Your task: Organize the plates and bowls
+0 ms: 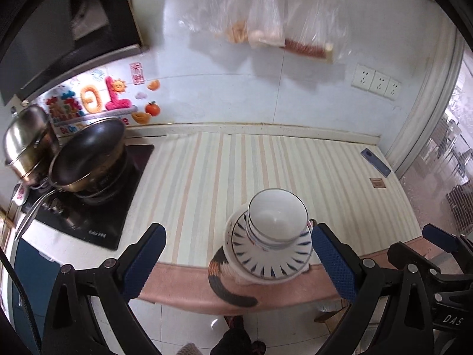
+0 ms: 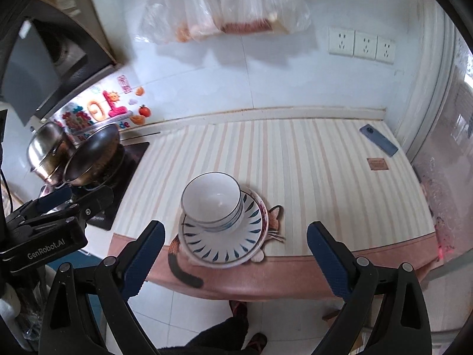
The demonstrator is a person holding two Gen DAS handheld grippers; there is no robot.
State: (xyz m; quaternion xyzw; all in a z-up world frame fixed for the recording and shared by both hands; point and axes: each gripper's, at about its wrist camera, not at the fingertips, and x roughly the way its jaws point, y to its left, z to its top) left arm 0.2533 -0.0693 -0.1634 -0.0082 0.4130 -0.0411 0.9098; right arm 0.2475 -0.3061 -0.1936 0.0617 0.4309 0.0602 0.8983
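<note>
**Stack built; both tongs empty**

White bowls (image 2: 211,202), two nested as far as I can tell, sit on the blue-dash plate (image 2: 221,236), which rests on a larger plate (image 2: 264,222). The stack stands at the near edge of the striped worktop (image 2: 310,162), over a cat print. My right tongs (image 2: 235,263) are spread wide and hold nothing; my left tongs (image 1: 239,261) likewise, clear of the stack. Judgement: stacking looks finished. Next move, if any: nudge the stack inward, away from the edge. Phone (image 2: 379,140) lies well apart.
</note>
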